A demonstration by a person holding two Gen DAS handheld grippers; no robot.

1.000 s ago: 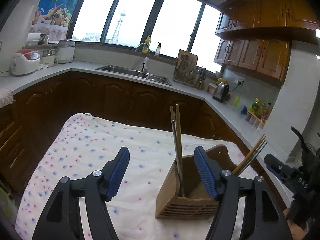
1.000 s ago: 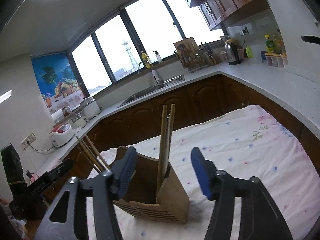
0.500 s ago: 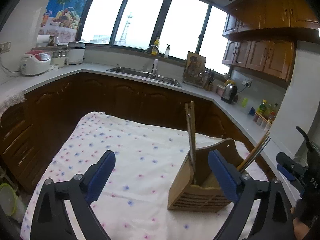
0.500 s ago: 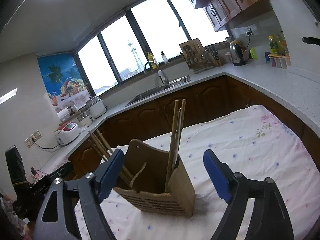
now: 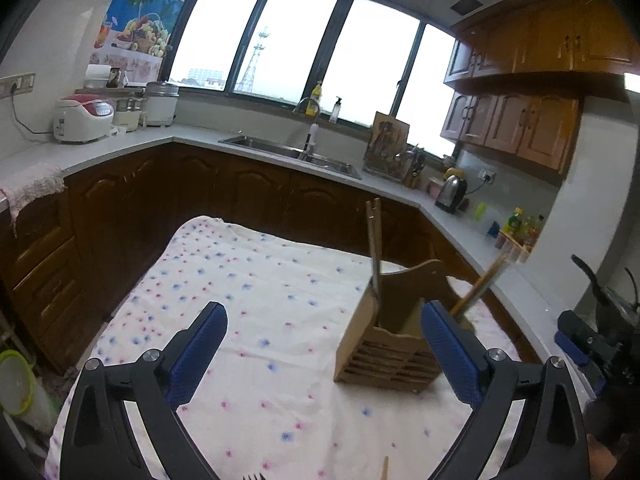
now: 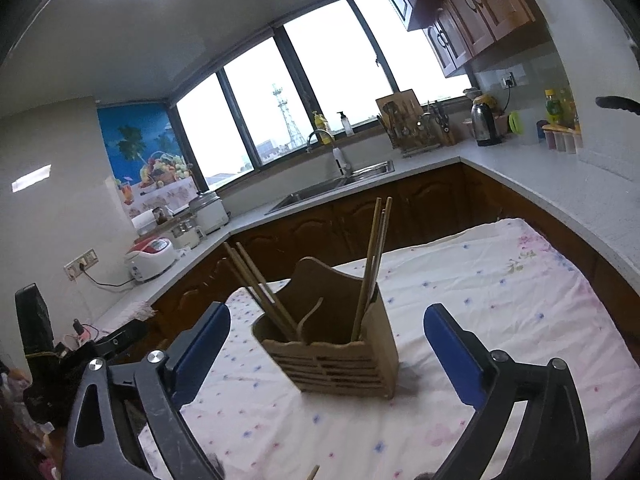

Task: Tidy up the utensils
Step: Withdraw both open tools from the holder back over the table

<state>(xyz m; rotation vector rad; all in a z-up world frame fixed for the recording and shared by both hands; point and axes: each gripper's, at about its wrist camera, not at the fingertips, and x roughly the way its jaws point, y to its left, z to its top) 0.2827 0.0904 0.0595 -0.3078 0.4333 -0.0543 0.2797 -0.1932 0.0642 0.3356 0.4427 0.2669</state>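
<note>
A wooden utensil holder (image 5: 394,336) (image 6: 340,356) stands on the flowered tablecloth (image 5: 260,280). One bundle of chopsticks (image 5: 374,240) (image 6: 376,256) stands nearly upright in one compartment. A second pair (image 5: 480,288) (image 6: 256,284) leans outward from the other. My left gripper (image 5: 322,316) is open wide and holds nothing, with the holder ahead near its right finger. The jaws of my right gripper (image 6: 328,316) are opening, with nothing between the pads and the holder just ahead of them. Fork tines (image 5: 252,476) and a stick tip (image 5: 385,468) (image 6: 314,472) peek in at the bottom edge.
Dark wooden cabinets and a grey counter (image 5: 192,138) wrap around the table, with a sink (image 5: 288,152), rice cookers (image 5: 82,118) and a kettle (image 6: 484,126). The other gripper shows at the edge of each view, at the right (image 5: 580,344) and at the left (image 6: 100,344).
Both grippers have spread their jaws wider and drawn back from the holder. The chopsticks stay standing in it.
</note>
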